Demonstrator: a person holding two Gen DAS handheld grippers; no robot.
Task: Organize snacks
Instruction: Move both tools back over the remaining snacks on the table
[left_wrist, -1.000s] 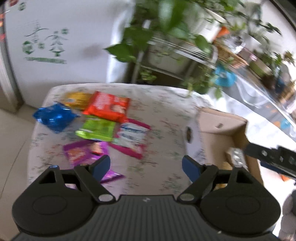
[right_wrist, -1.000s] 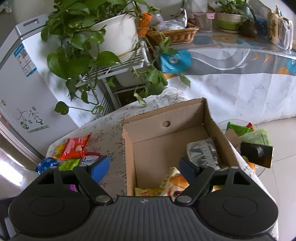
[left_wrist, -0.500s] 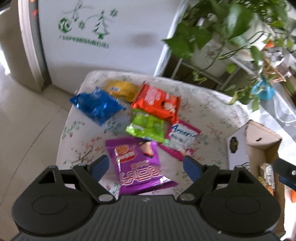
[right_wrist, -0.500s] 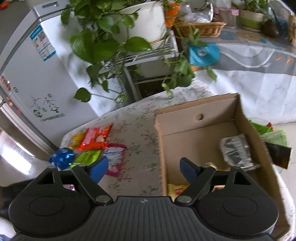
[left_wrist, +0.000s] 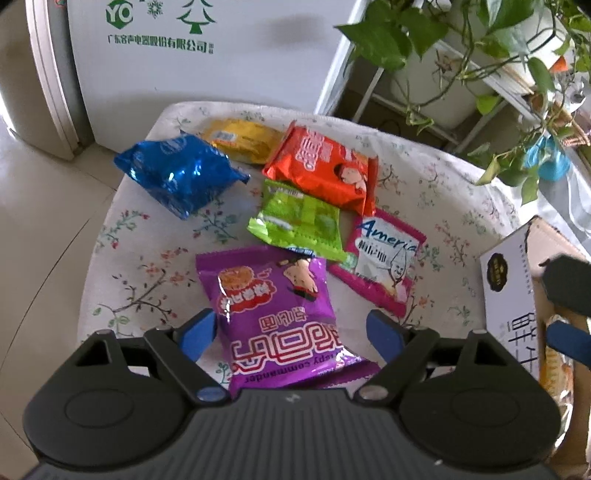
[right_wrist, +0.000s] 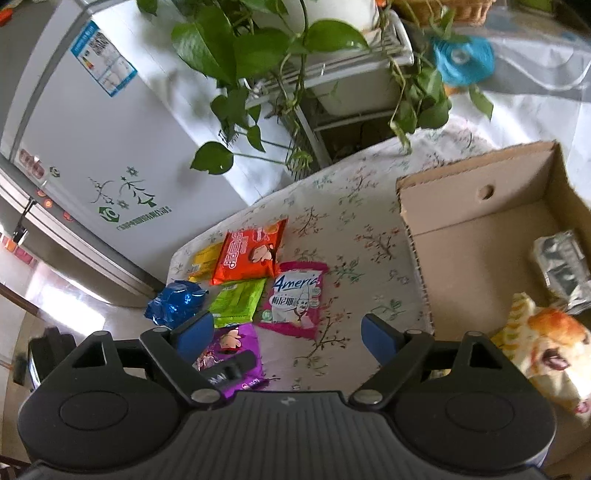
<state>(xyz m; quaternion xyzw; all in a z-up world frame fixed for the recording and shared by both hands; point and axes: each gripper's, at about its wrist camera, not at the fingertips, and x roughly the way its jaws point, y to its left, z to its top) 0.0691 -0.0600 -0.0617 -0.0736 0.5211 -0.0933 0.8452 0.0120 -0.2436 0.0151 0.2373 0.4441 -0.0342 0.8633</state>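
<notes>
My left gripper (left_wrist: 291, 330) stands open over the glossy purple bag (left_wrist: 275, 314), low centre of frame, with crinkled blue (left_wrist: 177, 173), yellow (left_wrist: 240, 138), orange (left_wrist: 321, 168), green (left_wrist: 299, 225) and pink (left_wrist: 380, 262) foil packets lying flat on the floral tablecloth (left_wrist: 147, 266) above it. My right gripper (right_wrist: 288, 332) is also open and empty. Only its view shows the inside of the corrugated cardboard box (right_wrist: 476, 206) at right, holding a silver packet (right_wrist: 561, 266) and a yellow-orange bag (right_wrist: 543, 339).

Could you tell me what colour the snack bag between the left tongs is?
Purple bag, clearest in the left wrist view.
</notes>
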